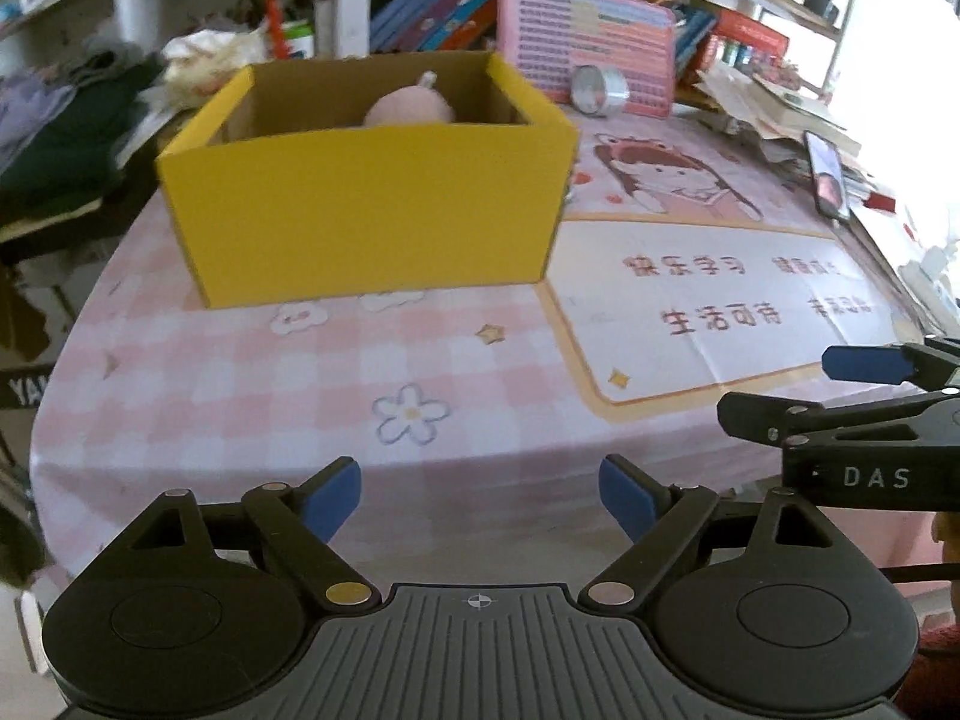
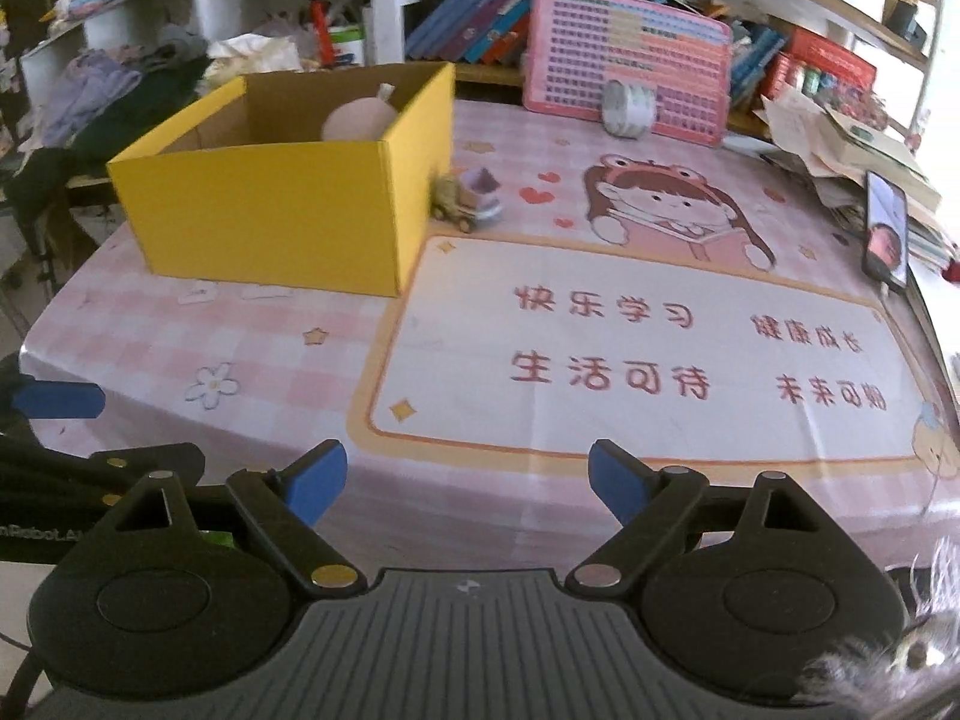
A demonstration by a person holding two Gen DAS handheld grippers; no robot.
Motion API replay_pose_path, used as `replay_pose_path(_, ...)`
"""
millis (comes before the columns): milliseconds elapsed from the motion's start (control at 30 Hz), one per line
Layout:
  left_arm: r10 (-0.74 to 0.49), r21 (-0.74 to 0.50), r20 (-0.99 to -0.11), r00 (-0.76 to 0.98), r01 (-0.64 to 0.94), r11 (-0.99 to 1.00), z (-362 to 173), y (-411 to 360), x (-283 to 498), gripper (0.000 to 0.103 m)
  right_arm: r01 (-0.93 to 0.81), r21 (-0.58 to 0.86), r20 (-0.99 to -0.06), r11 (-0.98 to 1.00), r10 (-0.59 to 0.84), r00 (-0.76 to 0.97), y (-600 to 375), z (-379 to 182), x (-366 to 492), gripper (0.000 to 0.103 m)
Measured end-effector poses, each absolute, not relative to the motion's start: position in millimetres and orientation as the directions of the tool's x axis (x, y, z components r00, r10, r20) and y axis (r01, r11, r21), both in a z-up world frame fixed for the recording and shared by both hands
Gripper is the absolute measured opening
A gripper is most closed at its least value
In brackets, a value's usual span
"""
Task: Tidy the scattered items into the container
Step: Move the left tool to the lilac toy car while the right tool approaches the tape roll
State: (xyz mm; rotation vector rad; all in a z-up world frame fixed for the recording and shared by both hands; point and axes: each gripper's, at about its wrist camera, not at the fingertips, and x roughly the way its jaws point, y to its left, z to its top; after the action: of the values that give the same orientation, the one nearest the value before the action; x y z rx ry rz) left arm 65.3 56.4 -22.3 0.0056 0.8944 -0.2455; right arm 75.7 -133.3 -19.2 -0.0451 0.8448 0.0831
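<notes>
A yellow cardboard box (image 1: 360, 210) (image 2: 282, 210) stands open-topped on the left part of the pink desk mat (image 2: 600, 420). A round pink plush item (image 1: 411, 105) (image 2: 360, 117) lies inside it. A small toy car (image 2: 468, 198) sits on the mat against the box's right side; the left wrist view does not show it. My left gripper (image 1: 480, 498) is open and empty over the mat's near edge, in front of the box. My right gripper (image 2: 468, 483) (image 1: 798, 393) is open and empty too, to the right of the left one.
A roll of tape (image 2: 627, 102) (image 1: 597, 90) stands at the back before a pink chart board (image 2: 624, 48). A phone (image 2: 887, 237) (image 1: 828, 180) leans on a paper pile at the right. Books and shelves fill the back; dark clothes lie left of the box.
</notes>
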Motion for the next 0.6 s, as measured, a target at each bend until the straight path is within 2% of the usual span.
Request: replay_pose_path(600, -0.315, -0.088, -0.76, 0.569, 0.389, 0.917, -19.3, -14.5, 105.7, 0.089, 0.113, -0.028, -0.731, 0.993, -0.097, 0.675, -199.7, -13.5, 88.6, 0.091)
